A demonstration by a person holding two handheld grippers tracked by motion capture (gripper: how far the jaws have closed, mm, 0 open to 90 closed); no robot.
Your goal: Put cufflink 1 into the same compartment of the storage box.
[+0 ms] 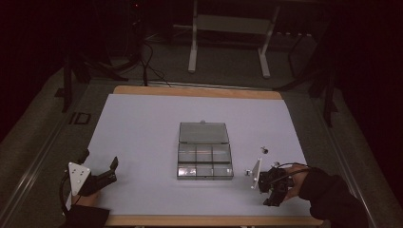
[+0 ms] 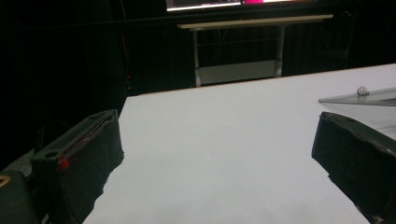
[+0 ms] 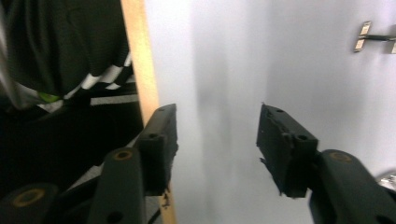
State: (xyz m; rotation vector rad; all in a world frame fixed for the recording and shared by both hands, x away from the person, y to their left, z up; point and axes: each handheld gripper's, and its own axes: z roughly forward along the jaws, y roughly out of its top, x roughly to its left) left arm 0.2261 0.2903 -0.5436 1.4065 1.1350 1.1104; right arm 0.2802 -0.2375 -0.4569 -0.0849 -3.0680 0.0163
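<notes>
A clear plastic compartment box (image 1: 205,164) sits at the table's middle, its lid (image 1: 203,133) folded back flat behind it. Its compartments look empty from here. Near the front left corner my left gripper (image 1: 114,170) rests low and open, pointing toward the box; in the left gripper view nothing lies between the jaws (image 2: 215,144), and the lid's edge (image 2: 364,95) shows at the right. At the front right my right gripper (image 1: 272,199) is turned toward the table's front edge. Its jaws (image 3: 217,140) stand apart over bare table with nothing between them.
Two small metal parts lie right of the box, one (image 1: 264,150) farther back and one (image 1: 248,173) close to the right gripper; a metal part (image 3: 369,37) shows in the right gripper view. The wooden front edge (image 3: 140,70) runs beside the right jaws. A white-legged stand (image 1: 228,28) stands beyond the table.
</notes>
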